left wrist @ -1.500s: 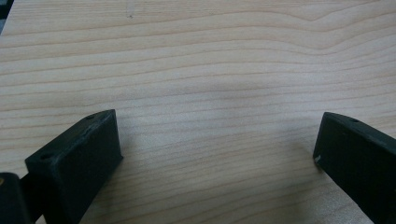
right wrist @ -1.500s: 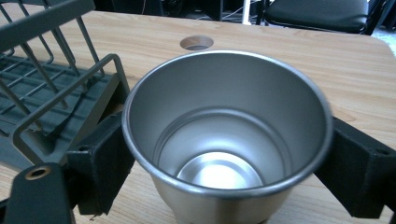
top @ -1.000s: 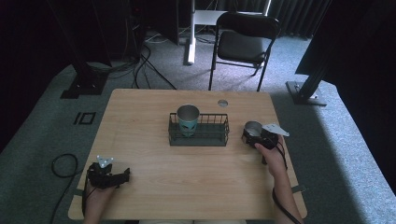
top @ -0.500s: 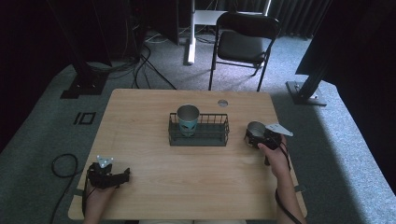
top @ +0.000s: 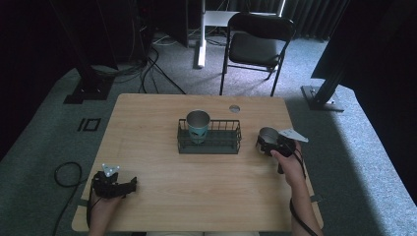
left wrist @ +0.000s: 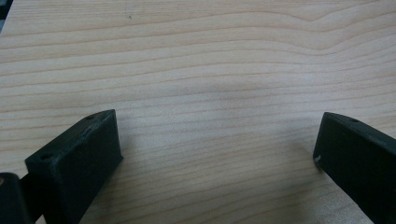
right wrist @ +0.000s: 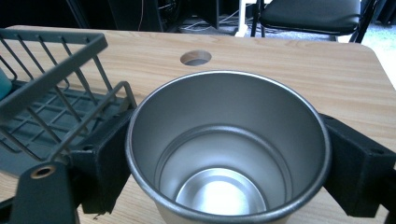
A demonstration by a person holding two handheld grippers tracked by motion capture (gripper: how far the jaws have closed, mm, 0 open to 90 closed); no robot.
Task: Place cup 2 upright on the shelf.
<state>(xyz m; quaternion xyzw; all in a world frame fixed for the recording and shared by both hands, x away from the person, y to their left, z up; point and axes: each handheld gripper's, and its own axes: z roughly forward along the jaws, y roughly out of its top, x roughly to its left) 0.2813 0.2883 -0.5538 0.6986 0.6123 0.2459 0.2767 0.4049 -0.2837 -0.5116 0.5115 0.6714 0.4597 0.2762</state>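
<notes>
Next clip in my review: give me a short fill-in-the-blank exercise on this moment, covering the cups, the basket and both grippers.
1. The right gripper has its jaws on either side of a steel ____.
2. The cup with the teal sleeve stands inside the wire ____.
3. The left gripper has its jaws ____ over bare wood.
4. Beyond the table stands a folding ____.

Missing words: cup; basket; open; chair

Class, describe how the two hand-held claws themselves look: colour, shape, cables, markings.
Both are black. The left claw has two blocky, wedge-shaped jaws with small holes and a light marker plate on top. The right claw carries a grey three-cornered plate and trails a black cable along the forearm.
</notes>
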